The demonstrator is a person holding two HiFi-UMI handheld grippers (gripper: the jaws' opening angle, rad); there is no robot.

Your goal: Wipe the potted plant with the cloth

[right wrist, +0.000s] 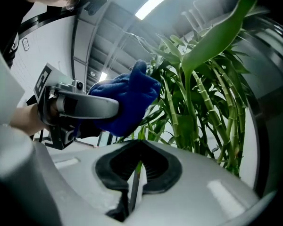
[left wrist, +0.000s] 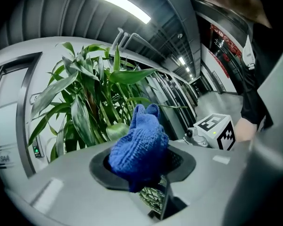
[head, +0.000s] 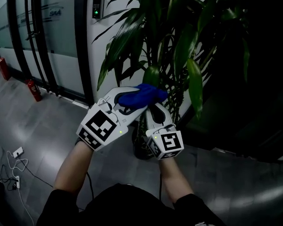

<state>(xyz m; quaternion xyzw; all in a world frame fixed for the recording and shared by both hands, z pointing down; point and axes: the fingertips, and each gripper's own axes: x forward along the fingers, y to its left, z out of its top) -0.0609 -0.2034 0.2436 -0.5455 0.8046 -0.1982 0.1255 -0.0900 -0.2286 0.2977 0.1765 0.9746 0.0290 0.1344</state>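
Cloth (head: 144, 96) bunched, clamped in left gripper (head: 134, 103). Right gripper (right wrist: 133, 178) beside it, jaws closed, seemingly pinching a leaf (right wrist: 138, 163) edge-on. Potted plant (head: 179, 41) just beyond. Step: leaf braced for wiping. Next: draw cloth lightly along it.

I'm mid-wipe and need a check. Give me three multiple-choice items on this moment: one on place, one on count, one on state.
1. The crumpled blue knitted cloth is: A) in the left tongs; B) draped on a leaf; C) on the floor.
2. Red fire extinguishers in the head view: A) one; B) two; C) four.
3. The right tongs are: A) wide open; B) shut on a thin green leaf; C) shut on the cloth.
Key: 1A, the left gripper view shows it pinched there; 2B, two red cylinders show at left; 3B, the leaf's edge sits in the closed slit.
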